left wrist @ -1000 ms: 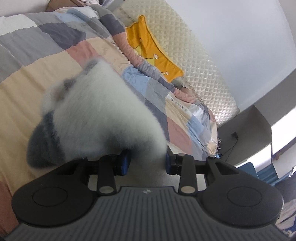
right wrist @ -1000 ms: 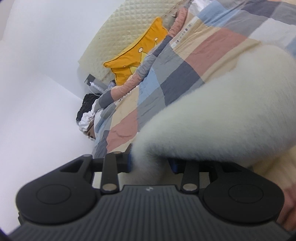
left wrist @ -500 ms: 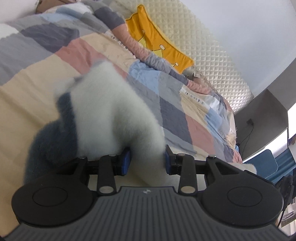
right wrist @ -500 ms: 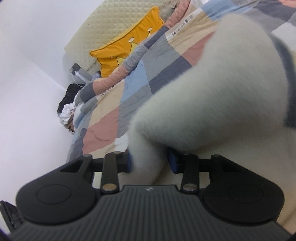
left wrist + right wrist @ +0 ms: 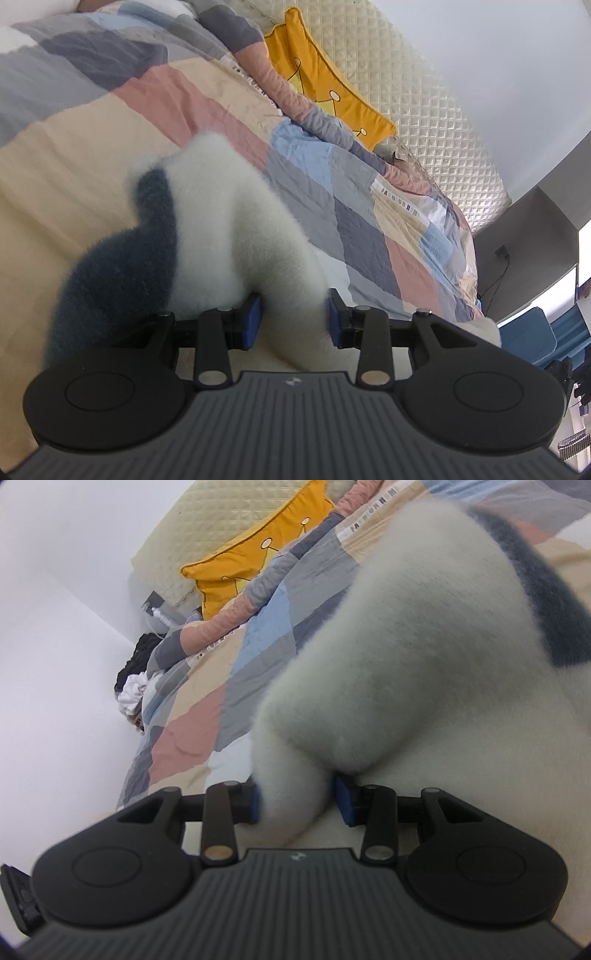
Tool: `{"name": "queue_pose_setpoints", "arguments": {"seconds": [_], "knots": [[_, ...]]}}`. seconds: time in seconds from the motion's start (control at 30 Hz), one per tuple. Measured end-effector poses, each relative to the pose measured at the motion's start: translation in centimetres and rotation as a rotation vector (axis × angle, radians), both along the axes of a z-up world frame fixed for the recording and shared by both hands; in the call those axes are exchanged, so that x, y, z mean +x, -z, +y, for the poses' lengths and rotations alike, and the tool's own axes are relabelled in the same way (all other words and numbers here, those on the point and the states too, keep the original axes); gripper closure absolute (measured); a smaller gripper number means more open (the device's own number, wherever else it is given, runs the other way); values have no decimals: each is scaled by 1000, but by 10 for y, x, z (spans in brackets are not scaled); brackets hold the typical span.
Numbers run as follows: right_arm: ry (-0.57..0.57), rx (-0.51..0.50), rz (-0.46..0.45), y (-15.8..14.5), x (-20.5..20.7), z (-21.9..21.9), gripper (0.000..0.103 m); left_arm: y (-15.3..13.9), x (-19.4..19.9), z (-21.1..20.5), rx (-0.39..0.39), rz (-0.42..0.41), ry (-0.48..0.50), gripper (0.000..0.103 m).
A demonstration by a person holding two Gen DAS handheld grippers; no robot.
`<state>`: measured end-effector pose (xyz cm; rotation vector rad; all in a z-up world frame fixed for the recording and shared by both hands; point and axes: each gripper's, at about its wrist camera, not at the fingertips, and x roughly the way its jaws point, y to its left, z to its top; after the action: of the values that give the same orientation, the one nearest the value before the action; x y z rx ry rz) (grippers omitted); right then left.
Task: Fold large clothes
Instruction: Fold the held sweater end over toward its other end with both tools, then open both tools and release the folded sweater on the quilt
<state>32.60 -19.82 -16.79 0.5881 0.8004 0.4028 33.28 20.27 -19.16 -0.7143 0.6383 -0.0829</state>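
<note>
two grippers each pinch a bunch of the same fluffy garment above the bed. in the left wrist view, the dark blue-grey part of the fleece garment [image 5: 122, 273] fills the lower left, its white pile rising through the centre over the patchwork quilt [image 5: 62, 155]. the left gripper [image 5: 291, 317] sits at bottom centre, its blue pads clamped on a thick white fold. a yellow cushion [image 5: 325, 92] lies at upper centre against the quilted headboard [image 5: 436, 122].

in the right wrist view, quilt and cushion run along the upper left, and the right gripper [image 5: 295, 801] at bottom centre nips a narrow white fold, with the garment's bulk at right.

the fleece looks light, very soft and limp, so it will likely sag and slump between the two holds. its deep pile should resist slipping. best hold seems to be at edges or corners, with a thick pinch, keeping the span between holds taut.
</note>
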Motion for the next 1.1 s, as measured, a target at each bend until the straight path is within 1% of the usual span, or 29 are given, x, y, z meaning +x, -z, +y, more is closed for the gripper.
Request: {"name": "queue_pose_setpoints", "arguments": {"seconds": [0.07, 0.1, 0.13, 0.2, 0.23, 0.27, 0.3, 0.33, 0.4, 0.43, 0.5, 0.57, 0.63, 0.7, 0.77, 0.83, 0.9, 0.97, 1.03, 1.1], "knots": [[-2, -5, -2, -4, -2, 1, 58, -9, -8, -2, 35, -27, 2, 51], [-3, 3, -2, -5, -3, 0, 56, -13, -13, -4, 60, -43, -3, 42], [-4, 8, -3, -7, -4, 1, 54, -18, -18, -5, 81, -53, -5, 39], [-7, -10, -10, -13, -8, 2, 51, -24, -27, -7, 96, -59, 13, 38], [-6, -33, -16, -16, -12, 4, 46, -29, -32, -9, 119, -60, 16, 38], [-4, -64, -31, -21, -17, 5, 43, -33, -37, -14, 170, -56, 6, 38], [1, -87, -45, -25, -22, 6, 36, -36, -40, -19, 229, -44, -9, 38], [13, -105, -61, -29, -27, 6, 27, -39, -43, -25, 287, -27, -18, 38], [21, -122, -101, -35, -38, 4, 15, -41, -46, -31, 337, -31, -11, 38], [3, -123, -108, -36, -42, 4, 17, -42, -45, -32, 352, -31, -9, 38], [-5, -148, -109, -37, -46, 5, 17, -42, -43, -37, 377, -28, 4, 38], [-19, -181, -132, -39, -50, 9, 17, -41, -39, -42, 405, -27, 16, 38], [-40, -220, -160, -42, -50, 13, 17, -40, -31, -48, 463, -11, -9, 38], [-54, -299, -207, -49, -43, 19, 17, -39, -20, -51, 505, 7, -16, 38], [-45, -371, -256, -55, -33, 22, 17, -35, -5, -50, 512, 21, 0, 38], [-41, -394, -242, -55, -18, 20, 17, -30, 8, -48, 533, 40, 14, 38], [-42, -391, -210, -52, -4, 17, 17, -26, 18, -45, 552, 45, 4, 38], [-34, -387, -183, -46, 6, 15, 17, -19, 24, -37, 542, 47, -18, 38], [-23, -397, -166, -38, 13, 16, 18, -12, 31, -33, 540, 52, -12, 38], [-14, -414, -165, -29, 20, 20, 17, -7, 35, -33, 575, 46, 0, 38]]}}
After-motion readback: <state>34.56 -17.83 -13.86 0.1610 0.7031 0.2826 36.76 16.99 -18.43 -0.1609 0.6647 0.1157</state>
